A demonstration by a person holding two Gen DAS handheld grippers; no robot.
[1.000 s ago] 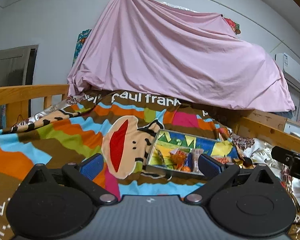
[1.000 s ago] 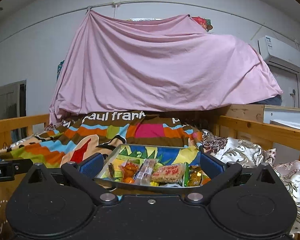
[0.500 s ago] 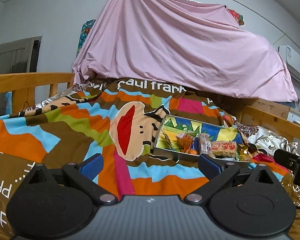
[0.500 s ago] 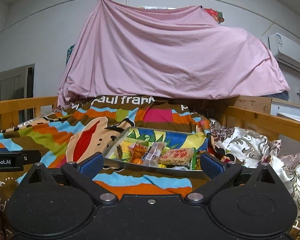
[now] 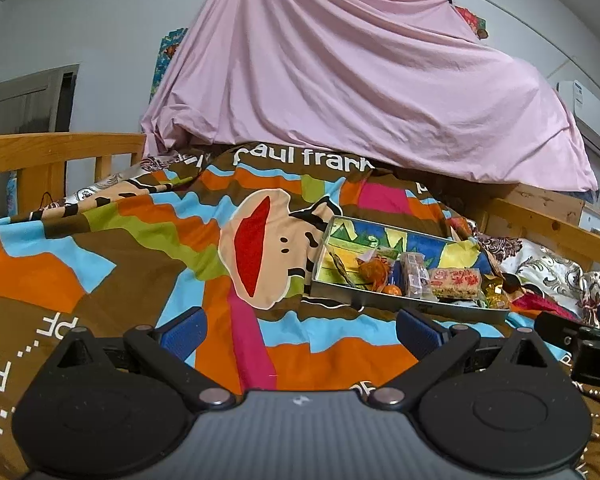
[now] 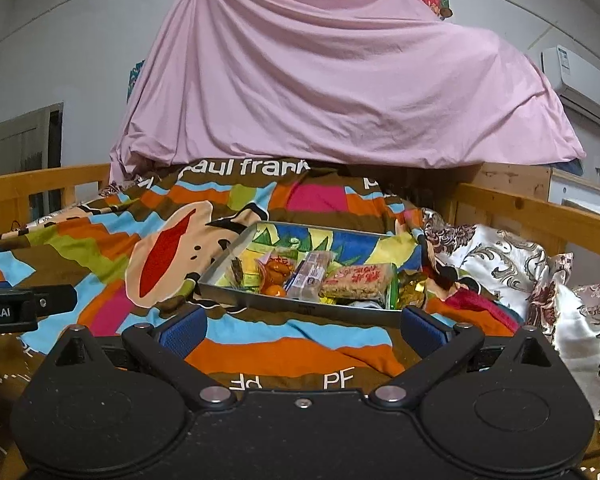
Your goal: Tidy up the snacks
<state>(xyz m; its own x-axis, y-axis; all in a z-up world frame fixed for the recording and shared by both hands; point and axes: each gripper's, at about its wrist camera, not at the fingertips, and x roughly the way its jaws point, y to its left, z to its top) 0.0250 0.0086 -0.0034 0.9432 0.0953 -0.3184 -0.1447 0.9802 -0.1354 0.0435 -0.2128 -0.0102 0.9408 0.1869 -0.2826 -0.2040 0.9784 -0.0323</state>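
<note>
The left gripper (image 5: pixel 300 330) is held wide open and empty above the blanket (image 5: pixel 100 248), well short of the tray (image 5: pixel 404 305), which lies ahead and to its right. The right gripper (image 6: pixel 302 330) is likewise spread wide with nothing between its jaws, and the tray (image 6: pixel 300 307) is seen almost straight ahead of it, resting on the soft blanket (image 6: pixel 292 344) beside a patterned pillow (image 6: pixel 500 256).

Inside the tray, from left to right, a dark thin packet (image 6: pixel 236 268), orange wrapped sweets (image 6: pixel 276 270), a clear-wrapped bar (image 6: pixel 310 270), a rice cake (image 6: pixel 358 280) with red print, and gold-foil sweets (image 6: pixel 410 286) at the right end are found.

All are judged light. The film wrappers are likely slick and crinkly, so each is best pinched across its narrow width, at the middle. The rice cake is probably brittle, so only gentle pressure on its long edges is advised. The foil sweets are small and may roll. The tray is stiff but sits on yielding bedding, so it may tip if pressed at one rim.
</note>
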